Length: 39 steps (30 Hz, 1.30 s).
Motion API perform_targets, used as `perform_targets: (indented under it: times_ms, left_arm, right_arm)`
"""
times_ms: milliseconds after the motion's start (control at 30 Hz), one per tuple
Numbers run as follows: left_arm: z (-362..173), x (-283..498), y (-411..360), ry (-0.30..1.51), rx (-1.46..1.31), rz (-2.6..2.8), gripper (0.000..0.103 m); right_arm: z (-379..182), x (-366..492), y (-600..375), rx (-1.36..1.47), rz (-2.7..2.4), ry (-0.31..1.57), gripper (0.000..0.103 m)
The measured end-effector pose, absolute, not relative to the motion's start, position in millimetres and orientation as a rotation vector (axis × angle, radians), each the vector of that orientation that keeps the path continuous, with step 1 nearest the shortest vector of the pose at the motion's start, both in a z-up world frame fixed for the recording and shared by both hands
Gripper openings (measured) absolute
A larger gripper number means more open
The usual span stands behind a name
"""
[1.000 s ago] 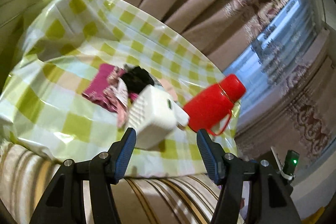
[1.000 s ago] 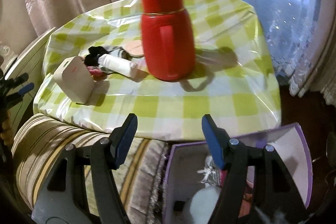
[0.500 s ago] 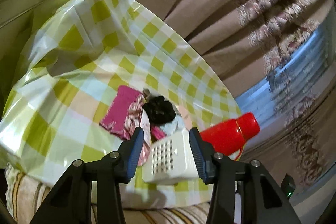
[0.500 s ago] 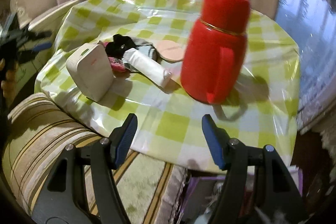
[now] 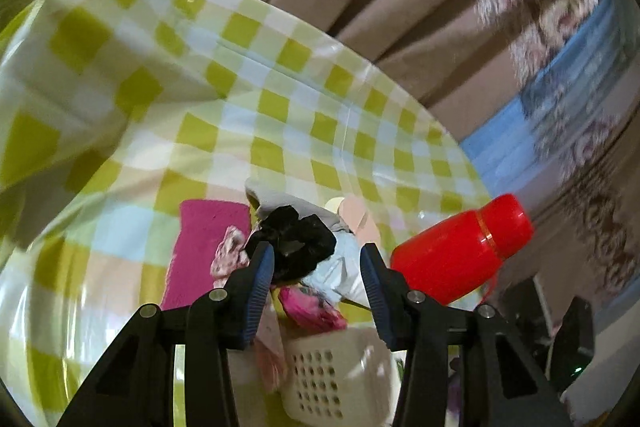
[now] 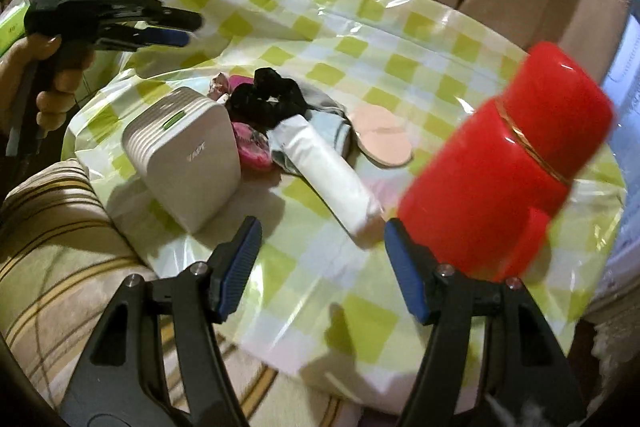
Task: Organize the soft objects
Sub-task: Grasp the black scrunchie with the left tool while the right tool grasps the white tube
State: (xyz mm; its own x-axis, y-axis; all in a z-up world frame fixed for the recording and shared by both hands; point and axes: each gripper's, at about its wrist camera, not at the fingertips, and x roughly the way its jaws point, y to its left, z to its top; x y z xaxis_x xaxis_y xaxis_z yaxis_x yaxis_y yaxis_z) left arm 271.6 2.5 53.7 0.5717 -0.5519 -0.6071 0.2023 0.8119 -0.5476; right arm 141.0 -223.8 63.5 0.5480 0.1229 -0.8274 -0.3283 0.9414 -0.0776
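Item: round table under a green-checked plastic cloth (image 6: 360, 39), bearing a small heap of soft goods near its front-left edge. We list a black scrunchie-like piece (image 6: 266, 99) on top of the heap, a pale grey-blue garment (image 6: 328, 123) under it, a magenta cloth (image 5: 204, 247) lying flat at the far side, a pink patterned piece (image 6: 252, 147) tucked against a white perforated device (image 6: 184, 155), and a white rolled packet (image 6: 332, 175) slanting toward us. A peach oval pad (image 6: 382, 139) lies just beside the heap. A red flask (image 6: 504, 187) stands to the right, apart from the soft things; we judge it no part of the sorting. Our left gripper (image 5: 316, 291) hovers above the heap, jaws partly apart and empty, framing the black piece, likely the first pick. Our right gripper (image 6: 322, 267) waits at the table's near edge, jaws wide and empty, aimed between packet and flask.
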Motion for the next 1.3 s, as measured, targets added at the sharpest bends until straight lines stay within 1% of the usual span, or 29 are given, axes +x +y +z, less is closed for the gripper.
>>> perform_targets:
  times_ms: [167, 400, 633, 767, 800, 867, 1067, 1200, 1300]
  left_arm:
    - [37.0, 297.6, -25.5, 0.9, -0.308, -0.488, 0.046]
    - [8.2, 331.3, -45.2, 0.974, -0.199, -0.529, 0.047]
    - [-14.8, 344.5, -51.1, 1.017, -0.161, -0.507, 0.047]
    - [-26.8, 348.0, -56.6, 1.042, -0.125, -0.49, 0.046]
    - [-29.0, 348.2, -58.4, 1.044, -0.112, -0.488, 0.043]
    - [-31.8, 347.8, -61.8, 1.044, -0.08, -0.48, 0.017]
    - [-18.6, 341.3, -50.8, 0.98, -0.143, -0.484, 0.008]
    - [-0.4, 332.3, -42.3, 0.911, -0.204, -0.488, 0.007]
    - [7.9, 326.5, -38.7, 0.878, -0.228, -0.486, 0.007]
  right_arm:
    - [47.0, 169.3, -208.8, -0.273, 0.305, 0.969, 0.067]
    - [16.4, 203.3, -193.3, -0.368, 0.309, 0.991, 0.067]
    - [-16.7, 227.7, -177.6, -0.473, 0.319, 1.017, 0.067]
    - [-29.2, 239.3, -178.4, -0.482, 0.305, 1.042, 0.067]
    - [-31.4, 241.5, -179.2, -0.48, 0.296, 1.04, 0.067]
    - [-34.0, 243.8, -179.9, -0.478, 0.289, 1.043, 0.063]
    - [-34.1, 243.0, -182.7, -0.446, 0.265, 1.032, 0.06]
    - [-32.2, 240.4, -185.4, -0.408, 0.26, 1.02, 0.056]
    - [-24.7, 236.3, -187.7, -0.37, 0.26, 1.012, 0.055]
